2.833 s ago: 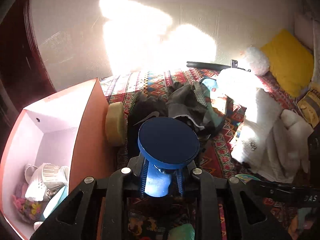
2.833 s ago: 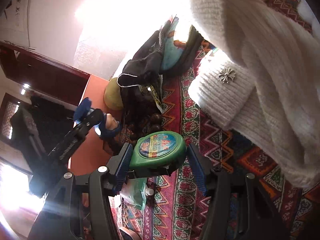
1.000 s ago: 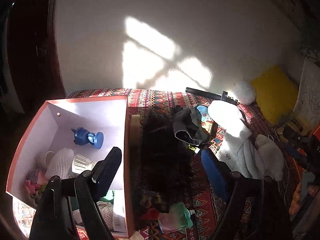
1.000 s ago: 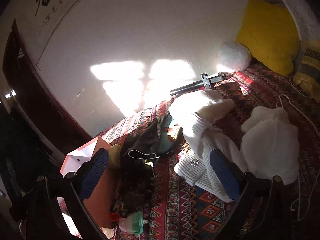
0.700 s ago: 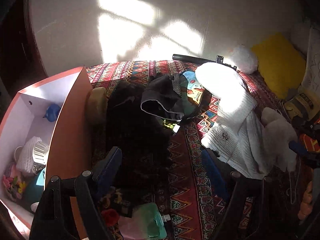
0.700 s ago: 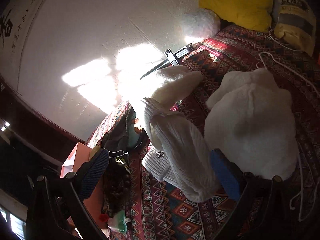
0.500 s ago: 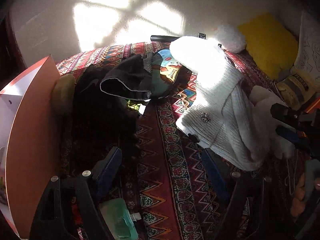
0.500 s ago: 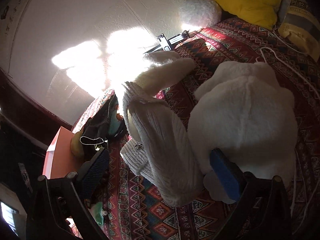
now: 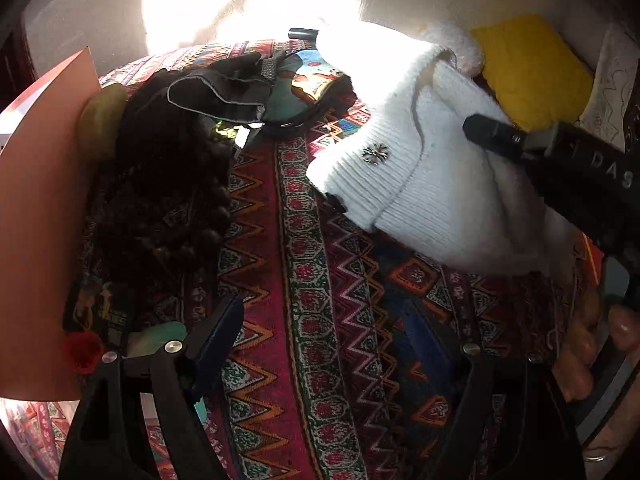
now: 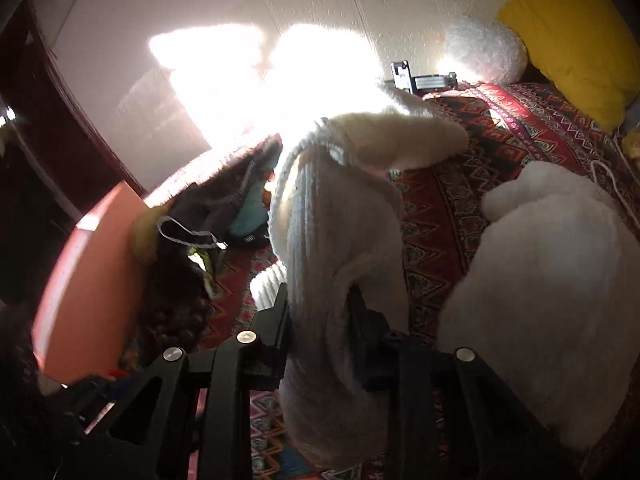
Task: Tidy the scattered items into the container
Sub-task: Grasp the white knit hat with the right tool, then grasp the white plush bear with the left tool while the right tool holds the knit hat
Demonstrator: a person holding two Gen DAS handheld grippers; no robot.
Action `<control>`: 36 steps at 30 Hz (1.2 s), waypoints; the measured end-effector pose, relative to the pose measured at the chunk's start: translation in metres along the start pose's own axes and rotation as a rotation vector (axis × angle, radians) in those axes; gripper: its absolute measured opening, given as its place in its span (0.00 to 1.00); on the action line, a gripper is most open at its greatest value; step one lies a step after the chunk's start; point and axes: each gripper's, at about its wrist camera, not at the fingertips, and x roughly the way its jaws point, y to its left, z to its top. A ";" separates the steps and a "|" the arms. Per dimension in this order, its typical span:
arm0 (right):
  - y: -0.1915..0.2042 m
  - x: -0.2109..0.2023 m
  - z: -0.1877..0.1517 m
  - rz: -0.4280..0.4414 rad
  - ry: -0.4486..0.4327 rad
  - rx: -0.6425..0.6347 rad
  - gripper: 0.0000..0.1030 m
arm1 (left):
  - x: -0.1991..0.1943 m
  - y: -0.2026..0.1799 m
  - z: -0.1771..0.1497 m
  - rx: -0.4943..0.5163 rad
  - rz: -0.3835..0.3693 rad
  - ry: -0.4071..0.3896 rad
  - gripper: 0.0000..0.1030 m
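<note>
The right gripper has its black jaws pressed together on a fold of the white ribbed knit garment, which fills the centre of the right wrist view and runs down between the fingers to the lower edge of the frame. In the left wrist view that same gripper enters from the right edge and bites into the knit, whose folded cuff carries a small silver cross stud.

The left gripper sits at the bottom of its frame with jaws wide apart and nothing between them, only the red patterned woven cloth beneath.

Left of the knit lies a pile of dark clothing with a grey-edged black piece on top and a teal printed item beside it. The orange-walled box stands along the left edge of the frame, touching the dark pile; a yellowish round object is wedged against its wall. A pale green item and a small red cap lie at lower left.

A fluffy white plush occupies the right of the right wrist view, a yellow pillow the upper right.
</note>
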 end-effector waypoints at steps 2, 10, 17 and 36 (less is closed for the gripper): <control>-0.017 -0.049 0.020 0.060 -0.152 0.078 0.22 | -0.011 -0.033 0.003 0.074 -0.033 -0.042 0.79; -0.147 -0.188 0.032 0.122 -0.537 0.422 0.14 | 0.000 -0.167 0.084 0.256 -0.199 -0.079 0.81; -0.215 -0.161 0.035 0.038 -0.360 0.582 0.17 | 0.057 -0.189 0.141 0.229 -0.157 0.030 0.81; -0.204 -0.163 0.021 0.114 -0.453 0.593 0.10 | 0.109 -0.048 0.121 -0.368 -0.575 0.085 0.84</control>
